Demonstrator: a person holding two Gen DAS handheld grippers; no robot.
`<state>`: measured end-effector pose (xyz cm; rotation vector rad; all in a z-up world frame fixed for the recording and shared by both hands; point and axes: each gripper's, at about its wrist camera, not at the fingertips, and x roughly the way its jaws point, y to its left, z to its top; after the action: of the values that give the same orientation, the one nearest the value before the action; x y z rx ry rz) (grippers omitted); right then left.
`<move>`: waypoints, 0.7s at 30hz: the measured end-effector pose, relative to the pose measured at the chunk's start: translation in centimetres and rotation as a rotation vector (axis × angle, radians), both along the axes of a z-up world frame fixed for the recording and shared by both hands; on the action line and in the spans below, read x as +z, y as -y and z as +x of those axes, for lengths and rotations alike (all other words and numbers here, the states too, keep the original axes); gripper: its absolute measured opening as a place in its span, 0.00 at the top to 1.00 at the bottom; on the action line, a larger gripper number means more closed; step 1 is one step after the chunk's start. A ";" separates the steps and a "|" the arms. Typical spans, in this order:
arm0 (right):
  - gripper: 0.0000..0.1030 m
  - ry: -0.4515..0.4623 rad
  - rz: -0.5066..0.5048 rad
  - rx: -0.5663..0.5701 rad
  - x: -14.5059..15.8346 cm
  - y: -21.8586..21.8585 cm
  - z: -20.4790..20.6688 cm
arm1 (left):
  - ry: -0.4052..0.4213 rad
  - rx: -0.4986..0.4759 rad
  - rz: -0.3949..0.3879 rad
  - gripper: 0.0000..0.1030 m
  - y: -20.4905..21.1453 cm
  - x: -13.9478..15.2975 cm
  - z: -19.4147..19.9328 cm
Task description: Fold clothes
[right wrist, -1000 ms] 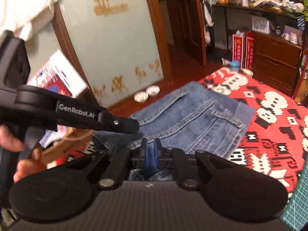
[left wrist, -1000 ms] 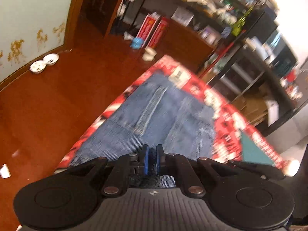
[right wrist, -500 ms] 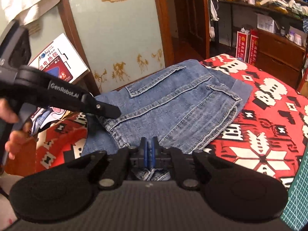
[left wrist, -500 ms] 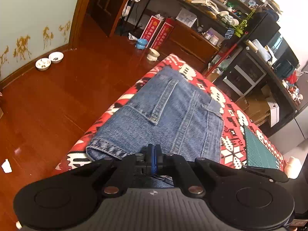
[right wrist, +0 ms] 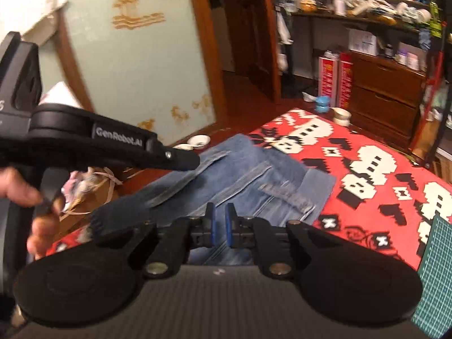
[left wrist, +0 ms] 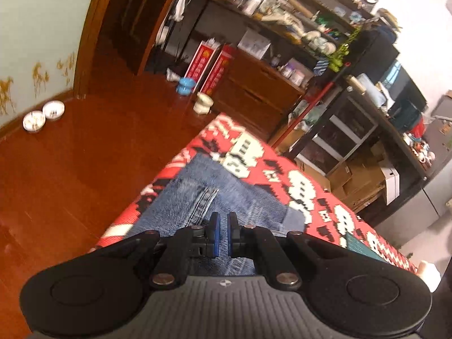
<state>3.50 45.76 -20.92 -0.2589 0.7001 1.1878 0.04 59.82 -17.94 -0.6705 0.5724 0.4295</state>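
Left wrist view: my left gripper (left wrist: 221, 233) is cracked open a bit, empty, hovering over the folded jeans (left wrist: 226, 197) on the red blanket (left wrist: 299, 186). My right gripper (right wrist: 219, 227) has the same small gap, nothing pinched.

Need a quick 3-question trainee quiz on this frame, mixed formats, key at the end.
1. True or false: the jeans lie on the red patterned cloth.
2. Multiple choice: the left gripper has its jaws A) clamped on denim, B) slightly apart with nothing between them, C) out of view.
3. Fill in: beside the cloth on the wooden floor, near the wall, stand two small white ____.

Key
1. True. The folded denim rests on the cloth.
2. B. A narrow gap shows between the blue pads; the right gripper looks the same.
3. Bowls.
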 end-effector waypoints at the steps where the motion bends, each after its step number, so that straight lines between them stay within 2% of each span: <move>1: 0.92 -0.003 -0.006 -0.009 -0.5 -0.4 0.4 | 0.001 -0.005 -0.002 0.97 0.0 -0.3 0.4; 3: 0.97 -0.004 -0.019 -0.017 -1.7 -0.7 1.2 | 0.002 -0.015 -0.005 0.97 -0.1 -1.0 1.1; 7: 0.97 -0.029 0.018 -0.007 -2.2 0.2 2.1 | 0.011 -0.029 0.007 0.97 -0.5 -1.5 2.3; 9: 0.92 -0.025 0.036 -0.033 -1.6 0.1 2.8 | 0.016 -0.021 0.016 0.97 -1.1 -1.5 2.9; 12: 0.91 -0.021 0.051 -0.065 -0.9 -0.5 4.0 | 0.020 -0.012 0.009 0.97 -2.1 -1.8 3.6; 17: 0.92 0.004 -0.019 -0.050 -1.7 -2.9 5.5 | 0.012 -0.005 0.002 0.97 -3.6 -2.6 4.9; 19: 0.96 -0.006 -0.047 -0.045 -2.5 -3.2 5.9 | 0.022 -0.007 -0.014 0.97 -3.9 -2.9 4.8; 21: 0.96 -0.039 -0.041 -0.056 -2.8 -3.2 6.6 | 0.035 -0.009 -0.031 0.97 -4.2 -3.3 4.7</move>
<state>10.05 48.95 -23.71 -0.2492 0.7615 1.1282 4.76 63.97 -21.19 -0.7034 0.5496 0.4010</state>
